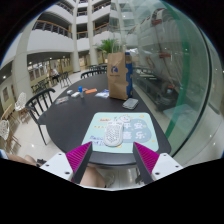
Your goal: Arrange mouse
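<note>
Mouse (114,133) lies on mousepad (117,128), just ahead of the wide-spread, empty fingers (80,157).

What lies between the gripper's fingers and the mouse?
In the gripper view, only the near strip of the mouse pad lies between the open gripper and the white mouse.

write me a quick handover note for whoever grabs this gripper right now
Gripper: open, holding nothing, fingers spread just short of the table's near edge.
Mouse: white, lying on the light mouse pad at the near side of the dark round table, just ahead of the fingers and about centred between them.
Further back on the table: a brown paper bag and a few small items I can't identify.
Done: nothing gripped yet.
Left: close in on the mouse, grasp it and arrange it on the pad.
</note>
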